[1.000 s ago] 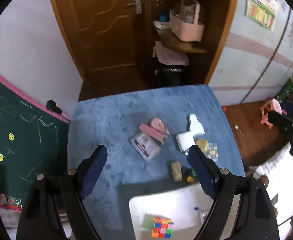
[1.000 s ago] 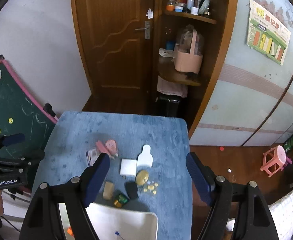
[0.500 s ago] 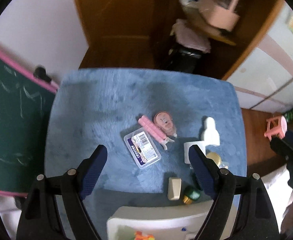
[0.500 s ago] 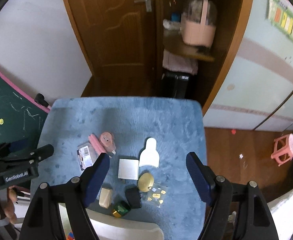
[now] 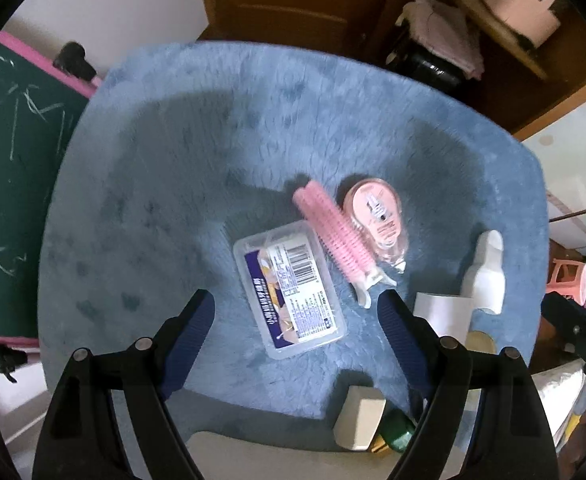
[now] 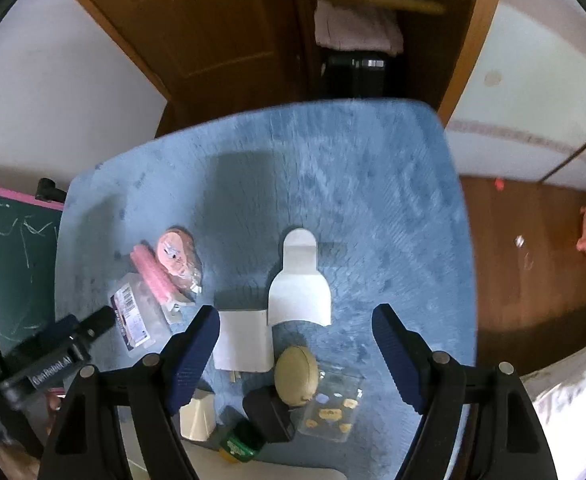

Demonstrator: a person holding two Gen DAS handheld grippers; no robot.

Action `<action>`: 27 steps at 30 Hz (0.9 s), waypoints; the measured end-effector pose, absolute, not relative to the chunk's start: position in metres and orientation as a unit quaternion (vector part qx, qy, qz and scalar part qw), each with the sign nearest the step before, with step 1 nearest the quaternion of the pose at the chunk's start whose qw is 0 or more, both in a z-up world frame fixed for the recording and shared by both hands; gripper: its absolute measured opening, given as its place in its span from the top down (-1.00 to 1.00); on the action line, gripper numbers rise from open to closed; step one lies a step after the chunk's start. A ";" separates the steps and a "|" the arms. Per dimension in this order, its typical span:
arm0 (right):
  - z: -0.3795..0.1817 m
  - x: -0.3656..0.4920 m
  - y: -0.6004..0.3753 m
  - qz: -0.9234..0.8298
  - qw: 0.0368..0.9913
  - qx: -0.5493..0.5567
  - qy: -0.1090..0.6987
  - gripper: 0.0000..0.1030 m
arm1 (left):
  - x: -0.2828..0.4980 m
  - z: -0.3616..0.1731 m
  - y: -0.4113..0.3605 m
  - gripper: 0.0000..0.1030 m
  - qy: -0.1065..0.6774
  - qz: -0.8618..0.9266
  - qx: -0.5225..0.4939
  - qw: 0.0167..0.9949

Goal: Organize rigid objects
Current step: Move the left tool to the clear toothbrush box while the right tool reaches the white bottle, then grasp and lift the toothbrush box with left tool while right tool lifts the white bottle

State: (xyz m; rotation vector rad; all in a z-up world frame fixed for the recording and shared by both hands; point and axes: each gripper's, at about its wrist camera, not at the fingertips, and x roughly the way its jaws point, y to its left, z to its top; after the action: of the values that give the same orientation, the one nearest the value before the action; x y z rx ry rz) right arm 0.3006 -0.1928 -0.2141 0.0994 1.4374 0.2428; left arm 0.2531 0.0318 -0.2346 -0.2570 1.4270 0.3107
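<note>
Small objects lie on a blue furry mat. My left gripper hangs open above a clear plastic box with a barcode label; nothing is between its fingers. Beside the box lie a pink ribbed hair roller and a pink correction-tape dispenser. My right gripper is open over a white bottle-shaped piece, a white square block and an olive oval object. The left gripper shows at the left of the right wrist view.
Near the mat's front edge lie a beige block, a green-and-yellow item, a black piece and a clear packet of yellow bits. A white tray rim lies below. A chalkboard stands left.
Both grippers have come down toward the mat, so the objects look larger. The white tray with the colour cube has slid almost out of the left wrist view. Both grippers' openings look unchanged.
</note>
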 end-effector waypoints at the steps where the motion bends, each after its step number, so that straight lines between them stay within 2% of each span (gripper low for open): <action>1: -0.219 0.302 -0.192 0.110 0.741 0.047 0.660 -0.54 | 0.254 -0.238 0.032 -0.66 0.650 0.145 -0.118 0.736; 12: -0.267 0.320 -0.184 0.093 0.710 0.057 0.696 -0.54 | 0.263 -0.271 0.042 -0.66 0.653 0.193 -0.147 0.717; 18: -0.286 0.322 -0.172 0.084 0.696 0.050 0.711 -0.41 | 0.263 -0.284 0.042 -0.67 0.656 0.204 -0.150 0.711; 22: -0.296 0.321 -0.162 0.076 0.688 0.039 0.721 -0.23 | 0.262 -0.286 0.045 -0.68 0.652 0.206 -0.160 0.711; 27: -0.301 0.318 -0.159 0.062 0.689 0.029 0.721 -0.19 | 0.255 -0.285 0.050 -0.68 0.649 0.211 -0.165 0.713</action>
State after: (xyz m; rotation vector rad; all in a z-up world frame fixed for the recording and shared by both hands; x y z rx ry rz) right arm 0.3182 -0.1588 -0.3014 0.0638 1.6132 0.1395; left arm 0.2545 0.0503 -0.2851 -0.3667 1.4376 0.4669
